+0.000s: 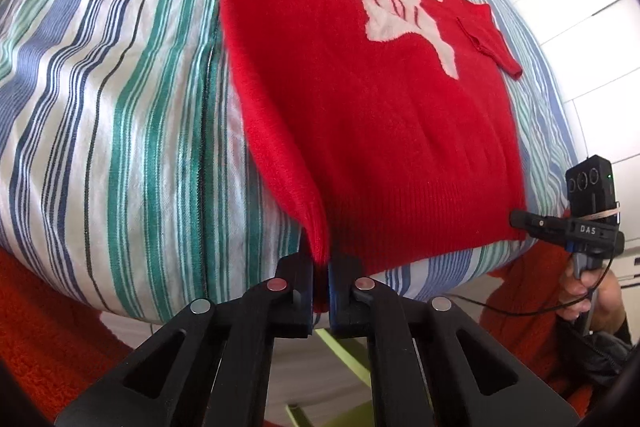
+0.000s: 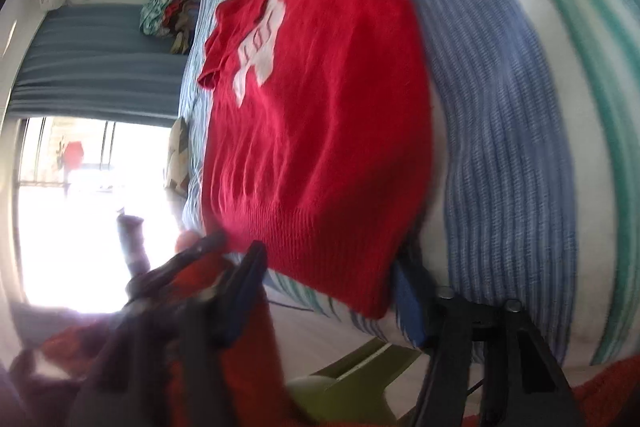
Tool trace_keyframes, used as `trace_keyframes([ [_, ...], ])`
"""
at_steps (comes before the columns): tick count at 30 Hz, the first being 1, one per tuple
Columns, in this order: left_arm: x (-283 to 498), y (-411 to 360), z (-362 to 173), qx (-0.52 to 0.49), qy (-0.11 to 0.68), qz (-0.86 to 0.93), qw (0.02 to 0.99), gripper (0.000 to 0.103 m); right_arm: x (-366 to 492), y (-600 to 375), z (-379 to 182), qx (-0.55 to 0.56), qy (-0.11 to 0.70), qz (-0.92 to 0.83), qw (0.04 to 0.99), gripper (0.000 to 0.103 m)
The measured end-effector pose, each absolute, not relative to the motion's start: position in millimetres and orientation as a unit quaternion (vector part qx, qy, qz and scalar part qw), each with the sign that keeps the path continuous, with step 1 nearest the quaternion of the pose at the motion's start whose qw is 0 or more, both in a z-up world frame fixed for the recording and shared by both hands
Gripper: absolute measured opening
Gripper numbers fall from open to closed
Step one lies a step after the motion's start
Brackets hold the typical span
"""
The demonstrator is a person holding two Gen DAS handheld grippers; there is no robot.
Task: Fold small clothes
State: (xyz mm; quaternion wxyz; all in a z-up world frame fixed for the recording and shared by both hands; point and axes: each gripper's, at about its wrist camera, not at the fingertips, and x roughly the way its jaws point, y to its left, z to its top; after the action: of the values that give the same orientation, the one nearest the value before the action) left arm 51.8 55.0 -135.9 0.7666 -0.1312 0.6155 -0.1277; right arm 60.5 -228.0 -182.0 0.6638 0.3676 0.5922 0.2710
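A small red sweater (image 1: pixel 380 127) with a white motif (image 1: pixel 400 15) lies flat on the striped bed cover (image 1: pixel 120 107), both sleeves folded in over its front. My left gripper (image 1: pixel 322 267) is shut on the near left corner of the ribbed hem, which is pulled up slightly. The right gripper (image 1: pixel 520 218) sits at the hem's right corner. In the blurred right wrist view, the right gripper (image 2: pixel 330 295) has its fingers apart, with the sweater (image 2: pixel 320 107) corner hanging between them against the right pad. The left gripper (image 2: pixel 212 241) shows at the hem's other corner.
The bed edge runs just under both grippers, with a green object (image 1: pixel 344 355) on the floor below. Orange fabric (image 1: pixel 32 327) fills the lower corners. A hand (image 1: pixel 580 287) holds the right gripper's handle. White cupboards (image 1: pixel 580 7) stand beyond the bed, and a clothes pile (image 2: pixel 168 11) lies beside a bright window (image 2: pixel 80 207).
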Motion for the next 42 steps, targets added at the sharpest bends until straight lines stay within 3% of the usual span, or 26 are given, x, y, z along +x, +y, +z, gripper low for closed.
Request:
trace_keyframes([
  [1,50,58,-133,-0.131,0.616,-0.119,0.768,0.002,61,-227,-181,0.351,0.6,0.256,0.671,0.009],
  [10,43,65,-141,-0.113,0.636,-0.049,0.762,0.002,52,-218,-143,0.173,0.635,0.155,0.737,0.007],
  [25,54,43,-161,-0.051,0.645,0.001,0.762,0.002,54,-215,-161,0.163,0.641,0.119,0.74,0.007],
  [42,53,43,-168,-0.056,0.647,-0.002,0.761,0.004,53,-210,-161,0.15,0.642,0.112,0.743,0.009],
])
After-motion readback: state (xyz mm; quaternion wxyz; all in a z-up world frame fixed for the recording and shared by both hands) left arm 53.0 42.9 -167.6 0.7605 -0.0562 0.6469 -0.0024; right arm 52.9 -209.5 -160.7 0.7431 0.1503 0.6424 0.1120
